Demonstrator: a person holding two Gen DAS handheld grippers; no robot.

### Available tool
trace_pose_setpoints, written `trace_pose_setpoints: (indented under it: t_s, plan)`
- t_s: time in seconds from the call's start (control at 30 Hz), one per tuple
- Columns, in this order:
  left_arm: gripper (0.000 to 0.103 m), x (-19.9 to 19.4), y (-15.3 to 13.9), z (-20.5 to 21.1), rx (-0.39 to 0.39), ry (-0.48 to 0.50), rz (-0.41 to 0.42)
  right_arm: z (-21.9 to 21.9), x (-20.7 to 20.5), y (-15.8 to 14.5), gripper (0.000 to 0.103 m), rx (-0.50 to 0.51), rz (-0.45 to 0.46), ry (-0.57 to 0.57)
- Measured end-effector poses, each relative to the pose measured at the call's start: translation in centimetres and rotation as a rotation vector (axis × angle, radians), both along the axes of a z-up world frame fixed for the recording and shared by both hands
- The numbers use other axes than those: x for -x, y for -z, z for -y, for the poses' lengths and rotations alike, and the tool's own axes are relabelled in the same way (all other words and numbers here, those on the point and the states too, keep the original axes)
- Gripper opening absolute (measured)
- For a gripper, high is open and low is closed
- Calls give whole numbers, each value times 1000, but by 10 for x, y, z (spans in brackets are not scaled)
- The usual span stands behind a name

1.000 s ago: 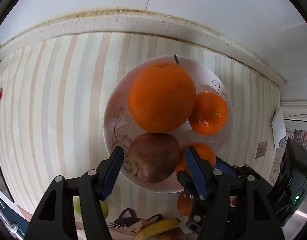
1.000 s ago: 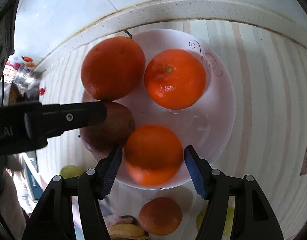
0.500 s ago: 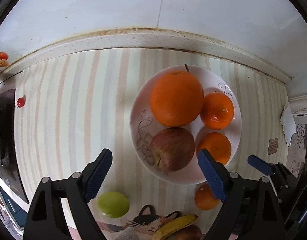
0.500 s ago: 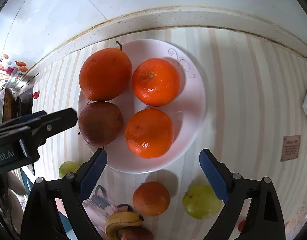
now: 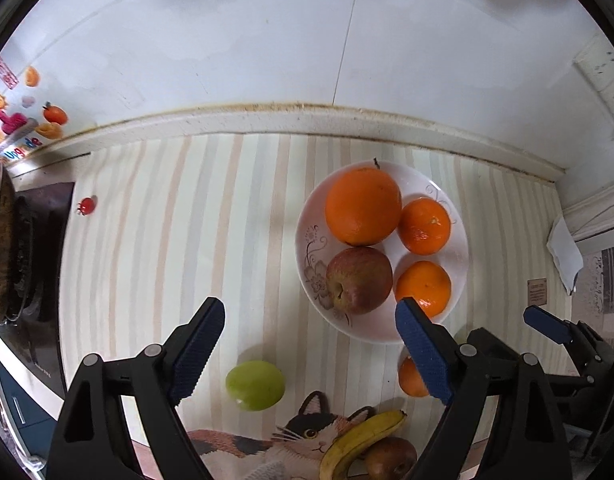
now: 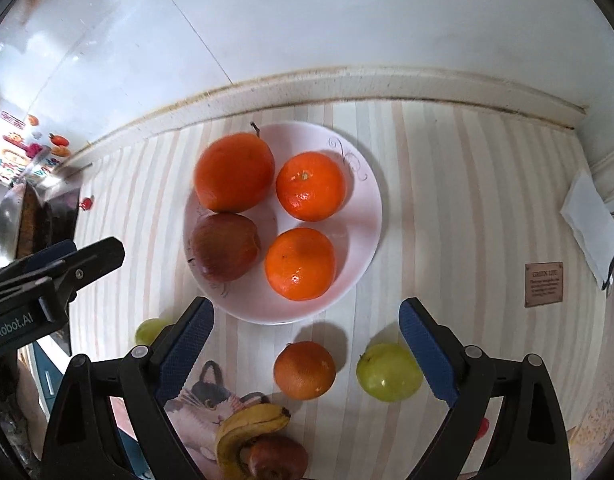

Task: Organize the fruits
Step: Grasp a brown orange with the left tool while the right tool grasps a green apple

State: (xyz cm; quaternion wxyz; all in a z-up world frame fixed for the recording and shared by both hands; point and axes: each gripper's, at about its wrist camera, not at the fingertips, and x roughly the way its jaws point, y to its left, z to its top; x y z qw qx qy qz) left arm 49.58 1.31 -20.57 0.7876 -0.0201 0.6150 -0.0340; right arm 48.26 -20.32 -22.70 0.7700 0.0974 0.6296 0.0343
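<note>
A white plate (image 5: 459, 240) (image 6: 367, 200) holds a large orange (image 5: 363, 206) (image 6: 235, 172), a red apple (image 5: 359, 280) (image 6: 225, 246) and two mandarins (image 5: 425, 224) (image 5: 423, 288) (image 6: 310, 185) (image 6: 299, 263). On the striped counter near me lie a green fruit (image 5: 255, 385) (image 6: 149, 330), an orange (image 5: 412, 376) (image 6: 304, 369), a second green fruit (image 6: 388, 372), a banana (image 5: 359, 438) (image 6: 247, 432) and a brown fruit (image 5: 389, 460) (image 6: 277, 458). My left gripper (image 5: 311, 348) is open and empty, above the counter. My right gripper (image 6: 307, 346) is open and empty, above the loose orange.
A cat-print mat (image 5: 295, 440) lies at the near edge. A stove and pan (image 5: 11, 260) stand at the left. A small red item (image 5: 86, 205) lies near the stove. A white paper (image 6: 591, 224) and a brown label (image 6: 544, 284) lie at the right. The wall runs behind.
Both grippers opened, letting go of the apple and a mandarin on the plate, and pulled back and up from it. More of the counter and loose fruit shows.
</note>
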Motion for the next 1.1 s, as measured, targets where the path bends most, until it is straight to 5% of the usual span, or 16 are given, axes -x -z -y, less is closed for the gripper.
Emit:
trace_pose_setpoints:
  t_s: [0.6,0.77,1.1]
  plan:
    - [87,67,-68,-4,32,29,130,-7,61,-67,96,-31,119,12]
    - [87,85,-43,6,-20,41,91,15,82,-50,96,-55,76,58]
    - [87,66,58,66,-12,120,-147,92,94,47,84,-178,-86,262]
